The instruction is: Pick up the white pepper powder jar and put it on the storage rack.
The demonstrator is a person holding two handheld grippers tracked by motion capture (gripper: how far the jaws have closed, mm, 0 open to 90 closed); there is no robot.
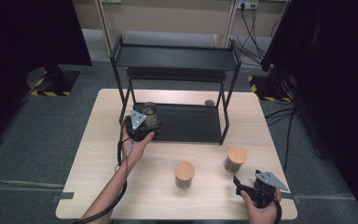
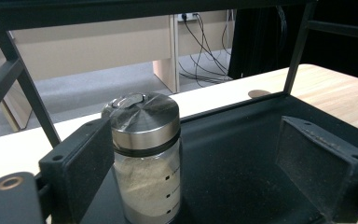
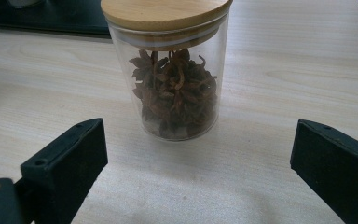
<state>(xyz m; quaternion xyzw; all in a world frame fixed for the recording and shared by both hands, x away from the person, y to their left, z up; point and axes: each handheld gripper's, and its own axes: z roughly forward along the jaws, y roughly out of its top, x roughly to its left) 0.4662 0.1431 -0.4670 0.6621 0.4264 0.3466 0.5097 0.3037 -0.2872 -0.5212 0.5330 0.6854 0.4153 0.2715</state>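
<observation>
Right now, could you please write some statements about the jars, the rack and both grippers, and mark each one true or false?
1. The metal-lidded jar stands on the rack's lower shelf. True.
2. The left gripper is shut on that jar. False: its jaws are open, and only one is close to the jar.
3. The right gripper faces a wooden-lidded jar holding star anise. True.
4. Both wooden-lidded jars lie tipped over. False: both stand upright on the table.

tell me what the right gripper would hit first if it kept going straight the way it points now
Most likely the glass jar of star anise with a wooden lid: it stands upright on the table, dead ahead of the open right gripper and centred between its jaws. Bare tabletop lies between them; how far is unclear.
</observation>
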